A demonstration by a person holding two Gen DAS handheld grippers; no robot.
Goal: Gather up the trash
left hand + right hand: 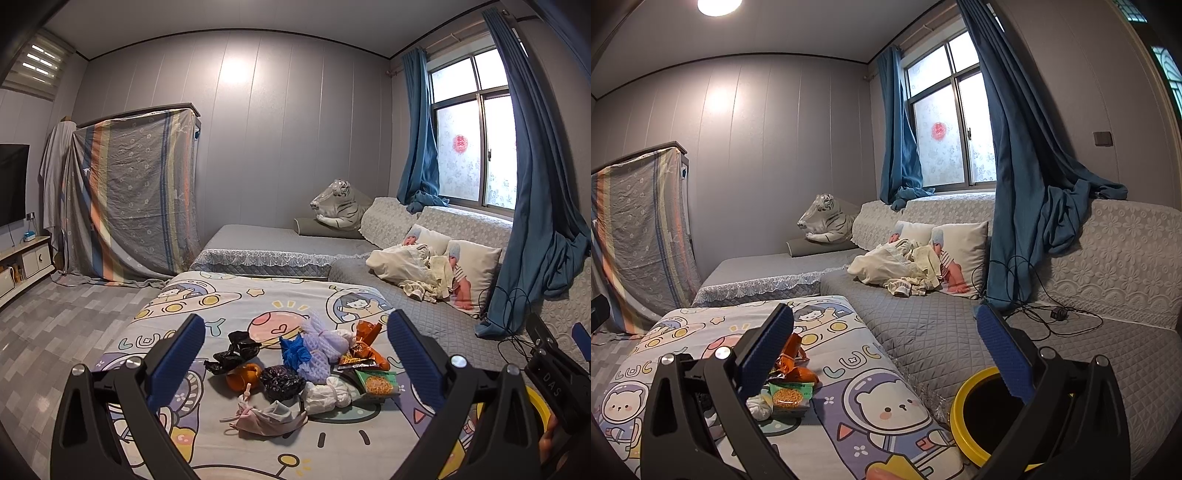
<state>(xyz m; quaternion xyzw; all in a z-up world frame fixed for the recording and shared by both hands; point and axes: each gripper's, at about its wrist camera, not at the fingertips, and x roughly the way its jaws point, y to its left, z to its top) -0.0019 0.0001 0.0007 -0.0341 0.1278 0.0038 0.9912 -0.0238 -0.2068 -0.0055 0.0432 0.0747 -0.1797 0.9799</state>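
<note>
Left gripper (295, 354): jaws spread wide, nothing between them, hovering above the bed. Right gripper (886, 354): jaws also spread wide, empty.

Trash pile (295, 365) lies on the cartoon bedsheet (207, 295), directly ahead of and below the left gripper, framed between its 2 fingers. Closest to it: pink cloth pouch (269, 419) with loose drawstrings. Beyond that, black crumpled bag (281, 382) and a white knotted wad (327, 395). Further out: orange item (242, 376), 2nd black bag (236, 350), blue scrap (293, 350), lilac foam net (323, 350). Toward the left gripper's right finger: green noodle packet (376, 382) and orange snack wrapper (365, 334).

Yellow-rimmed bin (964, 413), dark inside, sits below the right gripper, partly under its right finger; the noodle packet (788, 397) lies off past its left finger.

Step in hand, as judged: picking the 1st piece, not yet begun.

Doing it well:
- Take 1 item at a time; the pieces touch and overlap, so a deep bite would drag neighbours.
- Start with the near pouch or the packet at the pile's edge, where a finger can get in on each side.
- Come down steeply and close on bulk, not on strings or thin film edges, which will likely slip.
- Soft sheet: don't pinch fabric along with the trash.
- Carry the piece over the bin's opening before releasing it.
</note>
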